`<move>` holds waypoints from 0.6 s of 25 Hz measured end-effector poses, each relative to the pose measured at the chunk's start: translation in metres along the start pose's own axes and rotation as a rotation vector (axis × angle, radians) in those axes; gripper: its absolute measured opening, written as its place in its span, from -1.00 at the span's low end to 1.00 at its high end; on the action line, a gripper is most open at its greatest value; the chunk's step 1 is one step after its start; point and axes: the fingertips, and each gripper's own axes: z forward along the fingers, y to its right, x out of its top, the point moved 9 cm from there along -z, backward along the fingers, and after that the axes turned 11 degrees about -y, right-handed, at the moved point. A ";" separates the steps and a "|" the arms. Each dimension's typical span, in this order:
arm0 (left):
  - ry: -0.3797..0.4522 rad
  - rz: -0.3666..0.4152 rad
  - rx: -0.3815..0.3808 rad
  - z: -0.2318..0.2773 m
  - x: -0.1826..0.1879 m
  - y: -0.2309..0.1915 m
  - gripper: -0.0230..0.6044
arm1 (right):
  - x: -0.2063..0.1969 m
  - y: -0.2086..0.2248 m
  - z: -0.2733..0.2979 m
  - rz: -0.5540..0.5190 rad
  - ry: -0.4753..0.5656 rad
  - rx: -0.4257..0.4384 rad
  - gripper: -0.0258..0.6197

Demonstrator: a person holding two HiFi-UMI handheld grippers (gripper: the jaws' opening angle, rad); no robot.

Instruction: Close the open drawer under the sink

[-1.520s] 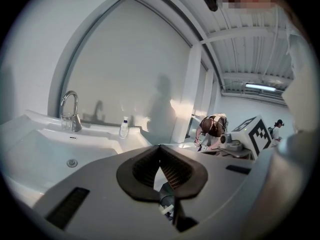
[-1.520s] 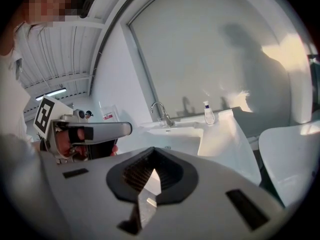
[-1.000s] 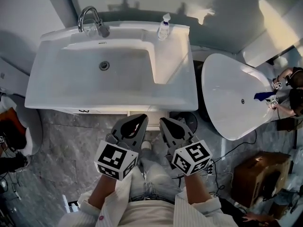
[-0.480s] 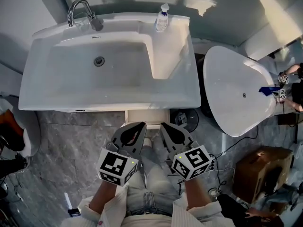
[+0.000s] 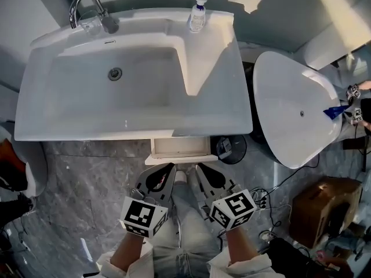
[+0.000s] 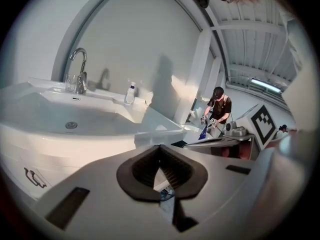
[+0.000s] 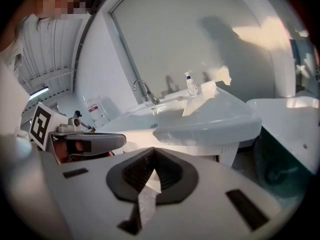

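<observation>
An open drawer (image 5: 180, 147), white with a pale inside, sticks out from under the front edge of the white sink (image 5: 75, 117), toward its right side. My left gripper (image 5: 169, 169) and right gripper (image 5: 200, 169) are side by side just short of the drawer's front lip, touching nothing. Both are shut and empty. In the left gripper view my left gripper (image 6: 160, 148) points at the sink (image 6: 90, 126) with its tips together. My right gripper (image 7: 153, 150) points at the sink (image 7: 210, 121) too, jaws meeting.
A chrome faucet (image 5: 87, 7) and a soap bottle (image 5: 197, 15) stand at the sink's back. To the right are a white oval tub (image 5: 290, 112), a round black bin (image 5: 233, 149), floor cables (image 5: 269, 198), a brown box (image 5: 322, 210) and another person (image 6: 216, 106).
Both grippers sit lower in the head view, farther back from the sink. More of the open drawer shows beneath the sink's front edge.
</observation>
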 end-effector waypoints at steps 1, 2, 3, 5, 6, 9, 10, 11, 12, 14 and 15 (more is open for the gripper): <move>-0.004 -0.003 0.003 0.003 -0.005 -0.002 -0.88 | -0.004 0.002 0.003 0.006 -0.003 -0.002 -0.89; -0.007 -0.005 0.004 0.006 -0.010 -0.003 -0.88 | -0.009 0.004 0.005 0.013 -0.006 -0.005 -0.89; -0.009 -0.006 0.005 0.008 -0.015 -0.004 -0.88 | -0.014 0.006 0.008 0.018 -0.008 -0.008 -0.89; -0.011 -0.008 0.007 0.013 -0.025 -0.006 -0.88 | -0.023 0.010 0.012 0.026 -0.010 -0.017 -0.89; -0.013 -0.011 0.006 0.016 -0.030 -0.007 -0.88 | -0.028 0.011 0.015 0.029 -0.012 -0.022 -0.89; -0.020 -0.021 0.005 0.025 -0.045 -0.009 -0.88 | -0.043 0.018 0.024 0.036 -0.022 -0.037 -0.89; -0.025 -0.022 0.007 0.027 -0.050 -0.010 -0.88 | -0.047 0.020 0.027 0.038 -0.023 -0.042 -0.89; -0.032 -0.022 0.009 0.030 -0.055 -0.010 -0.88 | -0.051 0.021 0.030 0.039 -0.022 -0.047 -0.89; -0.039 -0.023 0.013 0.033 -0.060 -0.011 -0.88 | -0.055 0.023 0.032 0.039 -0.021 -0.053 -0.89; -0.052 -0.026 0.018 0.039 -0.071 -0.012 -0.88 | -0.064 0.026 0.037 0.036 -0.022 -0.062 -0.89; -0.059 -0.027 0.019 0.041 -0.076 -0.013 -0.88 | -0.068 0.027 0.040 0.036 -0.024 -0.063 -0.89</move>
